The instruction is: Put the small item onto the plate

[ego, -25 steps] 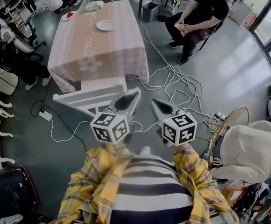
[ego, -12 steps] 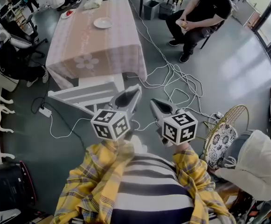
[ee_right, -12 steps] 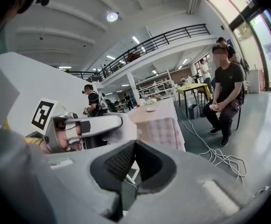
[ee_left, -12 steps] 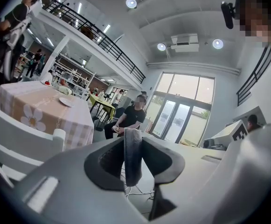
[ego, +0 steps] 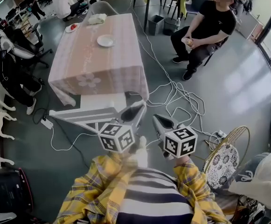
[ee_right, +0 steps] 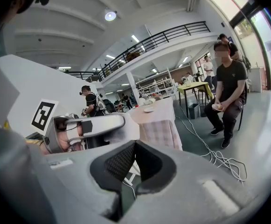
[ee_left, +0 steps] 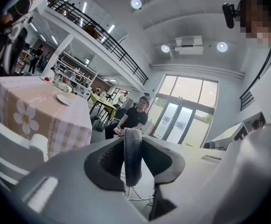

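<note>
1. Head view puts the table (ego: pixel 112 64) well ahead, at upper left. A small red thing (ego: pixel 71 27) lies near its far left edge, and the plate (ego: pixel 106 40) sits bare to the right, apart from it. I judge the red thing to be the small item, though it is too small to be sure, so picking the wrong thing is the first risk.
2. Between the person and the table stands a white slatted chair (ego: pixel 89 112). Walking straight in could knock a claw against it.
3. At centre, the left claw (ee_left: pixel 133 141) pinches a thin grey strip (ee_left: pixel 133 157) upright between its pads; what it is I cannot tell. If it is really the item, a slackened pinch would drop it to the floor. If not, that claw arrives occupied.
4. Beside it, the right claw (ee_right: pixel 134 146) has its pads pressed together with nothing between them. Unless it spreads before a grasp, it will shove the red thing aside.
5. Cables (ego: pixel 179 90) loop over the floor right of the table and could trip the person. A seated person (ego: pixel 203 24) beyond them narrows any wide path.
</note>
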### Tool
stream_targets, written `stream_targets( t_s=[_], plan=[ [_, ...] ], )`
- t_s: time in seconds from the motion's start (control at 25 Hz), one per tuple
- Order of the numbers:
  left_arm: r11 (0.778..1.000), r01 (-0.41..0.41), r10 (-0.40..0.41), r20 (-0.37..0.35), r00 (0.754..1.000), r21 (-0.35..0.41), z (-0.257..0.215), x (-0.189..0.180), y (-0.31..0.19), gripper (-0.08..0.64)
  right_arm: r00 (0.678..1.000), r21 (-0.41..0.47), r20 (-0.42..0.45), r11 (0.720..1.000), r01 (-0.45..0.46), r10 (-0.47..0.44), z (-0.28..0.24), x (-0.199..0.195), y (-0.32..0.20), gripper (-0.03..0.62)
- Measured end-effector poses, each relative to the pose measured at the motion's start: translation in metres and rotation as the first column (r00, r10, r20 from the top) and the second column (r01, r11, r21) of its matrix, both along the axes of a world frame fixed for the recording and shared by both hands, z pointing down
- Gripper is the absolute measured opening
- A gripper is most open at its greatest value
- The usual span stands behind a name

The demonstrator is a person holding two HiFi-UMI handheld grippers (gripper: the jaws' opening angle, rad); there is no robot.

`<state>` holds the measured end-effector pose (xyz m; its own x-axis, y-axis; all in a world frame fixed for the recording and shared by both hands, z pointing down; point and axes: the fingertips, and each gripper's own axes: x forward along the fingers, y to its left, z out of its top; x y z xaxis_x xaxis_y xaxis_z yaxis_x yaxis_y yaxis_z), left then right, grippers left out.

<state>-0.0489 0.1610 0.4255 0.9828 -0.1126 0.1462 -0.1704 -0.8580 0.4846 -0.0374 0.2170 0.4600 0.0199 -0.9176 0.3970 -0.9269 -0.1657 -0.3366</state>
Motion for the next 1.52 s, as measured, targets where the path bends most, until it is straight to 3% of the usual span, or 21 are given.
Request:
stream_targets(
  t_s=[0.44, 0.72, 1.0, 1.12, 1.52],
  plan=[
    [0.994, 0.092, -0.094, -0.031, 0.995, -0.065, 0.005, 0.066, -0.078, 0.094, 0.996, -0.035, -0.015, 0.995, 0.089, -0.09, 0.001, 0.071, -0.086, -0.003],
    [0.987, 0.125, -0.128, -0.02, 0.992, -0.105, 0.016, 0.096, -0.14, 0.094, 0.985, -0.072, -0.026, 0.983, 0.17, -0.173, 0.001, 0.093, -0.151, -0.003],
    [0.979, 0.182, -0.186, -0.039, 0.982, -0.092, 0.03, 0.108, -0.201, 0.094, 0.982, -0.1, -0.065, 0.98, 0.17, -0.177, -0.002, 0.12, -0.201, -0.003],
    [0.965, 0.23, -0.236, -0.038, 0.971, -0.126, 0.042, 0.103, -0.223, 0.094, 0.978, -0.113, -0.079, 0.976, 0.183, -0.193, -0.003, 0.124, -0.214, -0.003],
    [0.95, 0.283, -0.292, -0.046, 0.955, -0.133, 0.023, 0.115, -0.253, 0.094, 0.96, -0.116, -0.083, 0.959, 0.257, -0.267, -0.004, 0.139, -0.275, -0.003]
  ],
)
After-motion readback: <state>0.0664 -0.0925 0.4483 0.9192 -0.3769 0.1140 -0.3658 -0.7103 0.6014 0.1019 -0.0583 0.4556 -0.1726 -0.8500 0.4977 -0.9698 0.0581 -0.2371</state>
